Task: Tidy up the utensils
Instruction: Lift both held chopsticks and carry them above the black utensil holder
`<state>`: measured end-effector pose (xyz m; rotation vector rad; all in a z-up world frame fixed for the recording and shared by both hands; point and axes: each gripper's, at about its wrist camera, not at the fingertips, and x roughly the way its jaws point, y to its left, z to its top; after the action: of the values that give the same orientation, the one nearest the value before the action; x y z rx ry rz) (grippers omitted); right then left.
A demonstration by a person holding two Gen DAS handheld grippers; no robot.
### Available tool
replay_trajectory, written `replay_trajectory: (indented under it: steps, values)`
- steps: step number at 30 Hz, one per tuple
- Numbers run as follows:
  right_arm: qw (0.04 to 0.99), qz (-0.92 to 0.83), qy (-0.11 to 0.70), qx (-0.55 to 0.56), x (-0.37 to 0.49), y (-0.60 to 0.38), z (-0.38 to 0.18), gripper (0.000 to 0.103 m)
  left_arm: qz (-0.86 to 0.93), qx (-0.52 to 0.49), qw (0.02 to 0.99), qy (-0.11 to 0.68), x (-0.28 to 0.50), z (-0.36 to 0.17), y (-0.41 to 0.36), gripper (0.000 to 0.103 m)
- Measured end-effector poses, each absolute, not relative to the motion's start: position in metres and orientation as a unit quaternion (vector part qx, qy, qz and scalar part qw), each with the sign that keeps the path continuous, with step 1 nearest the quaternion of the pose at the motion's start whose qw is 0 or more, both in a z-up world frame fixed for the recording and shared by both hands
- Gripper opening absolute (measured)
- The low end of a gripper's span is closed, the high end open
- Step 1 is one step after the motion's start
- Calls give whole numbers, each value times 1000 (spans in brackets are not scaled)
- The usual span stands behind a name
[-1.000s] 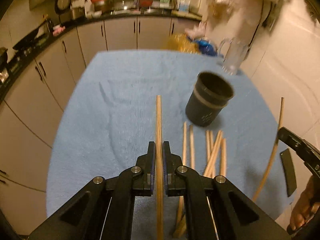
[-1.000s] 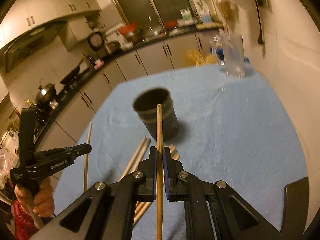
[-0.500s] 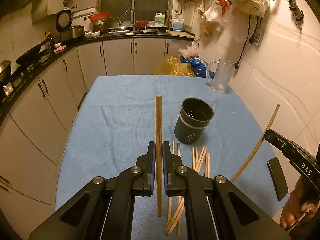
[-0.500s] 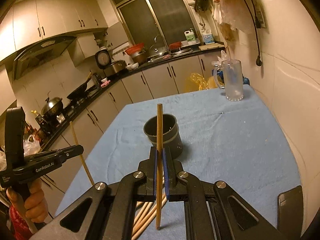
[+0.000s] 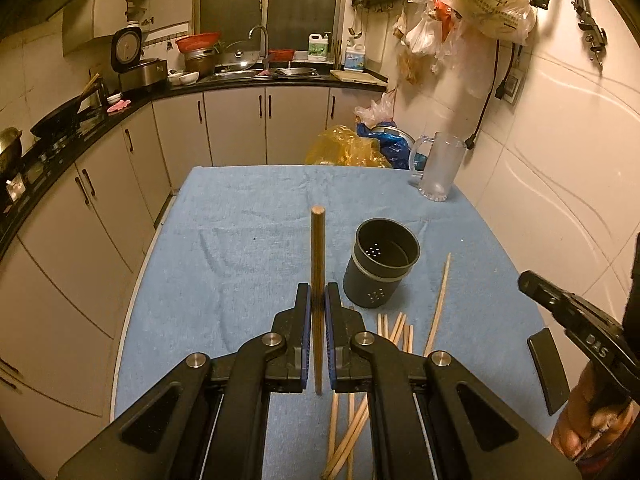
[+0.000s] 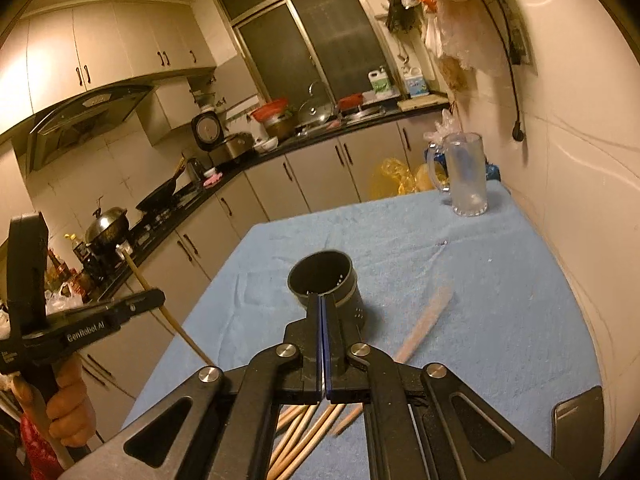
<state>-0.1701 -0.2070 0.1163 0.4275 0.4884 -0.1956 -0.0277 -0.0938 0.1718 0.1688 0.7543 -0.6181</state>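
My left gripper (image 5: 318, 292) is shut on a wooden chopstick (image 5: 317, 248) that stands upright between its pads, left of the dark perforated utensil holder (image 5: 380, 272). Several loose chopsticks (image 5: 396, 328) lie on the blue cloth in front of the holder. My right gripper (image 6: 322, 300) is shut with nothing between its pads, just in front of the holder (image 6: 340, 280). A blurred chopstick (image 6: 424, 320) slants free to its right, also in the left wrist view as a thin chopstick (image 5: 440, 300). The left gripper (image 6: 160, 296) shows at far left, a hand on its handle.
A blue cloth (image 5: 248, 240) covers the table. A frosted glass mug (image 5: 438, 172) stands at the far right corner by the wall. A dark phone (image 5: 548, 368) lies at the near right edge. Plastic bags sit behind the table; kitchen cabinets run along the left.
The chopstick that stood in my right gripper has left its jaws and now slants loose beside the holder. Both grippers have risen; the left still holds its chopstick.
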Motion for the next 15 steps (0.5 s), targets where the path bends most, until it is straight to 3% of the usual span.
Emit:
replay_trajectory:
  steps: [4,7,13,15]
  values:
    - [921,-96,278,255,-156,-232,99,3,-294,81,878,369,-23,168,-94,6]
    - [891,-115,335,283,-131,-268,78,44,-295,77,876,373,-18,168,-94,6]
    - [833,-190,428,295,-76,-327,29,41,-301,70,875,373,-9,170,-91,6]
    - [820,-192,453,291,-59,-334,15,29,-301,68,874,375,-6,170,-90,6]
